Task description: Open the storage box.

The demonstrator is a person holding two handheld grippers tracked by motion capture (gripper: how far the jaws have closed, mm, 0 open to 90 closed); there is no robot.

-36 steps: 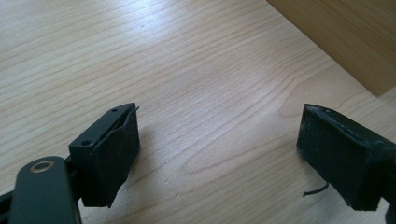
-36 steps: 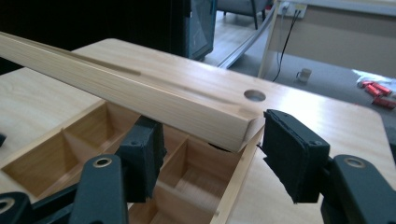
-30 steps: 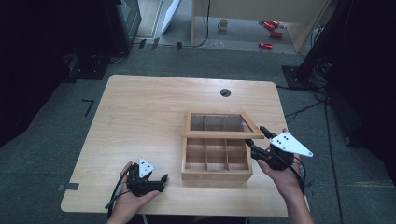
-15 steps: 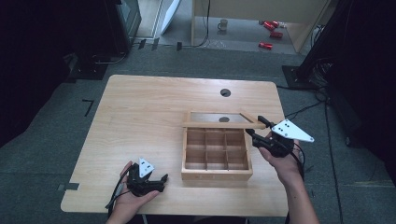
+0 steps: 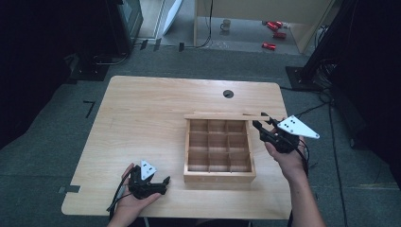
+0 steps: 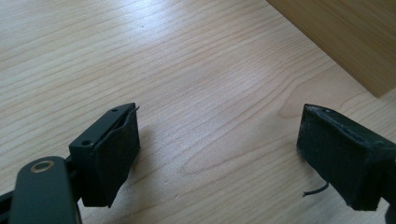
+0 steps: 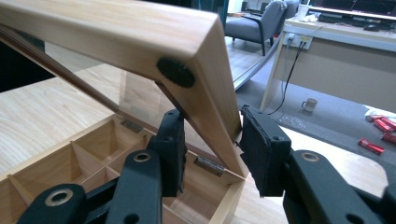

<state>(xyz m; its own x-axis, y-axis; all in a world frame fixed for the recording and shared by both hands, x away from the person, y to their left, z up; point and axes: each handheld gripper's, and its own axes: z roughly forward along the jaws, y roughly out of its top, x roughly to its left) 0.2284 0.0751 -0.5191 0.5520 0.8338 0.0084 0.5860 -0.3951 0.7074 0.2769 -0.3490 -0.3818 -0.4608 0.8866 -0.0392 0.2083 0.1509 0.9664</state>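
Note:
A wooden box (image 5: 218, 176) with a grid of compartments stands on the table right of centre. Its glass-paned lid (image 5: 222, 116) stands almost upright on the back hinges. My right gripper (image 5: 261, 125) is at the lid's right end. In the right gripper view its jaws have just been closing on the lid's side rail (image 7: 140, 32), and my right gripper (image 7: 208, 140) now presses one pad on each face of that rail. The open compartments (image 7: 93, 140) lie below. My left gripper (image 5: 163, 185) rests open on the table front left, and the left gripper view has nothing between my left gripper (image 6: 219, 154) but bare wood.
The box's front corner (image 6: 345, 42) is just ahead of the left gripper. A round cable hole (image 5: 228, 93) sits near the table's back edge. On the floor behind are a mug (image 5: 226, 23) and red items (image 5: 274, 33), by a desk.
The lid has swung from half raised to almost upright. The right gripper moved back with it and its jaws narrowed onto the rail. The left gripper stayed put.

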